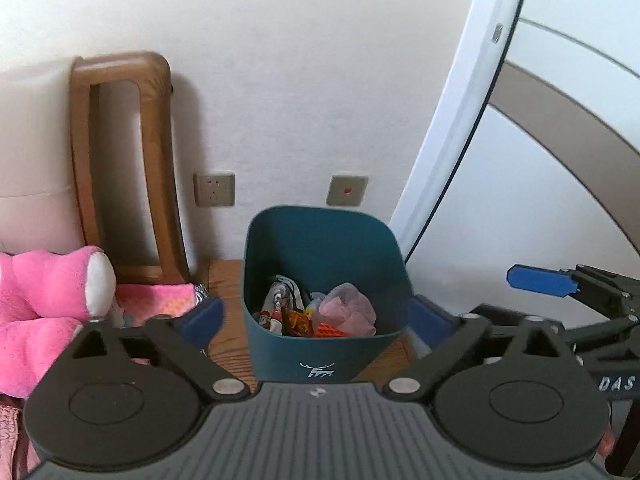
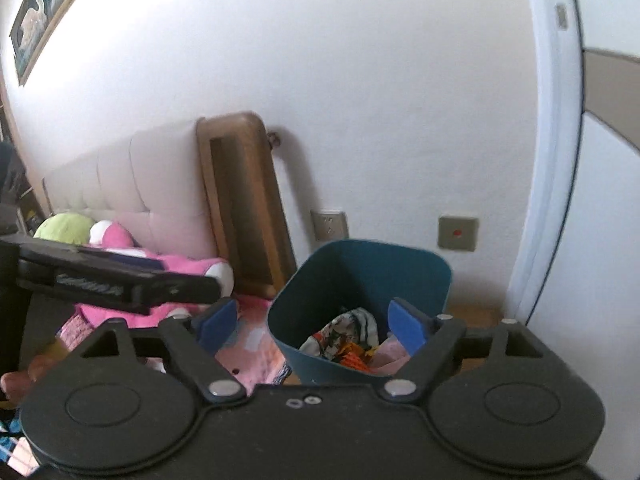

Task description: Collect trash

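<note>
Wooden floor [image 1: 228,280], white wall [image 1: 300,80]

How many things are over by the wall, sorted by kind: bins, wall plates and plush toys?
Bins: 1, the dark teal bin holding wrappers.
Wall plates: 2, a socket and a plate with a red dot.
Plush toys: 2, a pink one and a green one behind it.
Total: 5
</note>
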A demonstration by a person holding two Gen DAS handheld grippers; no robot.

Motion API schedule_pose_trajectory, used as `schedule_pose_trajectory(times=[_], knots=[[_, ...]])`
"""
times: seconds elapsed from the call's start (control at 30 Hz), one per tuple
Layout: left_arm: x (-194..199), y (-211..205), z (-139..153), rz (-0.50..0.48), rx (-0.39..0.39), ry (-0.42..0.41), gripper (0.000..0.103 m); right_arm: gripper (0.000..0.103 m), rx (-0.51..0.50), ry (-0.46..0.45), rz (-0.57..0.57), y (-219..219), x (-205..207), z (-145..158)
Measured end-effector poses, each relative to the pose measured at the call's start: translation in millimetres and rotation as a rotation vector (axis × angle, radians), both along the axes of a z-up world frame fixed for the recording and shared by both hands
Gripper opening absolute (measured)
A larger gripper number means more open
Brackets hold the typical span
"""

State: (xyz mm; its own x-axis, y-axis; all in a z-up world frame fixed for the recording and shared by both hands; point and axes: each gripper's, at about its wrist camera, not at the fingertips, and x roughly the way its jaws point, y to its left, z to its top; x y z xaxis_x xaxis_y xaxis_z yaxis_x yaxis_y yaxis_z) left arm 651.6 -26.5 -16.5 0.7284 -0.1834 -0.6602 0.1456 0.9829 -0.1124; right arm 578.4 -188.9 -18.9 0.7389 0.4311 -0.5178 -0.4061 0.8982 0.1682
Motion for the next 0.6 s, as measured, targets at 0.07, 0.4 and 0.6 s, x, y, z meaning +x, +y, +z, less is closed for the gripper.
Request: schedule_pose_trajectory(times=[0.07,0.4,0.6], knots=[[-14,2,5,-0.008,0.008,-0.017,0.103,0.084,-0.006,-0.028,-0.014,4,-12,4],[-66,10,18,0.03,0.036,-0.088,0.103,0.092,0.011,-0.062,-0.07,13,-53,10],[-84,13,22,0.034,0.033,-0.093,0.103,0.093,0.017,-0.066,-0.096,18,-74,10]])
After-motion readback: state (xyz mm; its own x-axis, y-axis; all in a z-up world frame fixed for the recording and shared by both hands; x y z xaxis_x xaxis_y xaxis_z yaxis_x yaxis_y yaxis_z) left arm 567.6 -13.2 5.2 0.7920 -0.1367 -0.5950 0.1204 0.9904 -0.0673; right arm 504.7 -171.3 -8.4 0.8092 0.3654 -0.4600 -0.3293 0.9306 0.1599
